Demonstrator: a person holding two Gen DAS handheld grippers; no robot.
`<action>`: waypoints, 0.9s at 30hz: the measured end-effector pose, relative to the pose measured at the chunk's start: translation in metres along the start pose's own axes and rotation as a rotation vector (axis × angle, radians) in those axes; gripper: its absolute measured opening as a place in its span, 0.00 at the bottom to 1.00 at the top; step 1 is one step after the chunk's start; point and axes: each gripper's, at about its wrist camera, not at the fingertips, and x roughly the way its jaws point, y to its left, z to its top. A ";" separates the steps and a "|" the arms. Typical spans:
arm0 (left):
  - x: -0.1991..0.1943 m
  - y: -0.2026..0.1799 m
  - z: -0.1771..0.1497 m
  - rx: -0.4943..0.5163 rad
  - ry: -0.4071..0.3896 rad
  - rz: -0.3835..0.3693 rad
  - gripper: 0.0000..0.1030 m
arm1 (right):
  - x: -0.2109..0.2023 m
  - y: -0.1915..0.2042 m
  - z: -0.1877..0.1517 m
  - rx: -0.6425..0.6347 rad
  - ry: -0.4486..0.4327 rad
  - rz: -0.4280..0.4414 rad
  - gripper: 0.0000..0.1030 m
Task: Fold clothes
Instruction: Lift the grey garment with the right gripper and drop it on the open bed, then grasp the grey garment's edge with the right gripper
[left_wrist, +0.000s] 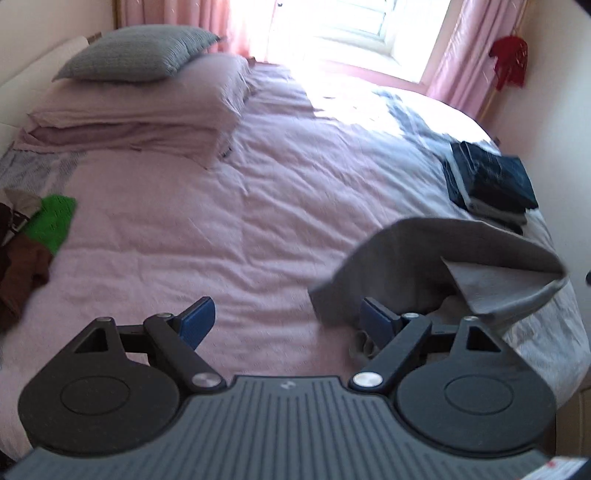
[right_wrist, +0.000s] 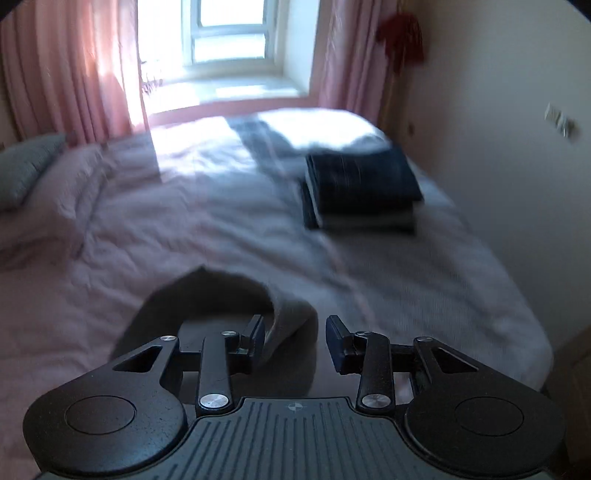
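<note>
A grey garment (left_wrist: 443, 266) arches in a loose curl over the pink bedcover (left_wrist: 207, 229), close in front of both grippers. My left gripper (left_wrist: 286, 319) is open wide with nothing between its blue pads; the cloth's lower edge hangs just behind its right finger (left_wrist: 376, 321). My right gripper (right_wrist: 297, 336) has its jaws apart. A fold of the grey garment (right_wrist: 221, 291) hangs against its left finger (right_wrist: 256, 332), while the other pad stands clear of the cloth. A stack of folded dark clothes (left_wrist: 491, 184) (right_wrist: 362, 188) lies near the right side of the bed.
Unfolded green (left_wrist: 50, 221) and brown (left_wrist: 22, 273) clothes lie at the bed's left edge. A grey pillow (left_wrist: 140, 51) rests on folded pink bedding (left_wrist: 140, 118) at the head. A wall (right_wrist: 498, 147) runs close along the right; a window with pink curtains (right_wrist: 74, 74) lies beyond.
</note>
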 end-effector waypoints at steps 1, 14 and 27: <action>0.005 -0.009 -0.011 0.007 0.030 -0.001 0.81 | 0.008 -0.025 -0.022 0.008 0.066 0.011 0.33; -0.007 -0.086 -0.059 0.226 0.130 -0.017 0.81 | -0.007 -0.010 -0.066 -0.009 0.150 0.164 0.35; -0.035 -0.065 -0.080 0.288 0.128 -0.071 0.81 | -0.039 0.015 -0.129 0.013 0.133 0.148 0.35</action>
